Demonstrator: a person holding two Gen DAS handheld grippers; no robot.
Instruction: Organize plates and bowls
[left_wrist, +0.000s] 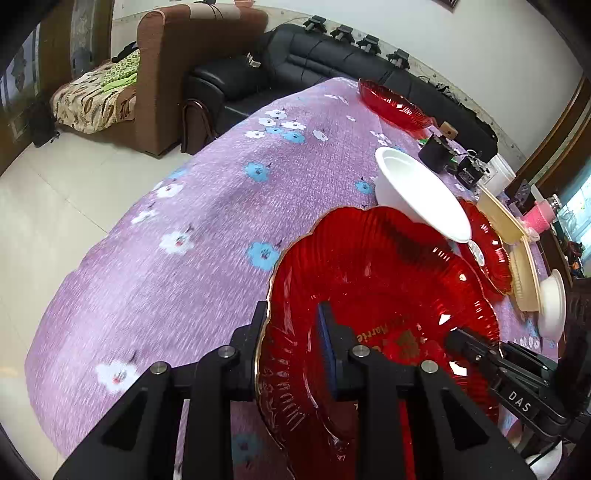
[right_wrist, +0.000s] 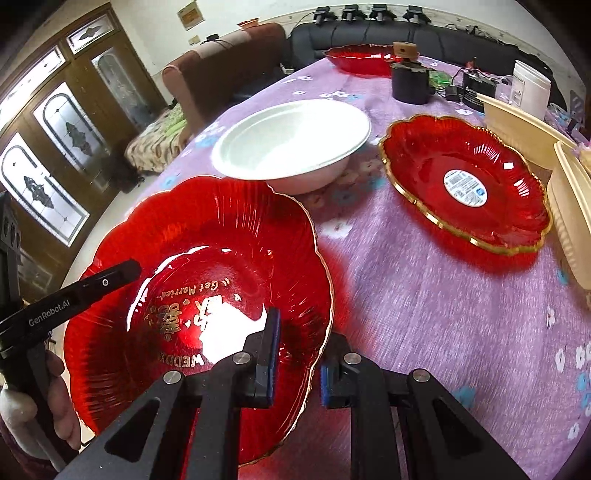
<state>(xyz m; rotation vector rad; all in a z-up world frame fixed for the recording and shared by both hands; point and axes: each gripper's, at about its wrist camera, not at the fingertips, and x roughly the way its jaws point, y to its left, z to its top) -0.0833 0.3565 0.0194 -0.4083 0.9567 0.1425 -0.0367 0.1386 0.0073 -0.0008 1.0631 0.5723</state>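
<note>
While the purple flowered tablecloth (right_wrist: 424, 314) spreads under everything, I hold the big red scalloped plate (right_wrist: 207, 266) over its near edge with both tools at once. My right gripper (right_wrist: 297, 369) is pinched on the plate's gold-trimmed rim, 1 blue pad inside the dish and 1 outside, jaws nearly closed with only the rim between them. My left gripper (left_wrist: 291, 339) clamps the opposite rim the same way, 1 finger outside and 1 inside over the gold lettering; from the right wrist view its finger (right_wrist: 107, 280) reaches in over the plate's left side, with a hand (right_wrist: 62, 402) below it.

Beyond the held plate sits a white bowl (right_wrist: 295, 147), upright on the cloth, its near edge just behind the plate's rim. To the right of the bowl, apart from it, lies a 2nd red plate (right_wrist: 491, 206) with a gold edge and a round white sticker (right_wrist: 466, 187) at its centre. Cream-coloured trays (right_wrist: 524, 125) stand just beside that plate at the right. A 3rd red plate (right_wrist: 362, 59) rests at the far end of the table, near a dark cylinder (right_wrist: 410, 85) and a white tub (right_wrist: 530, 90).
</note>
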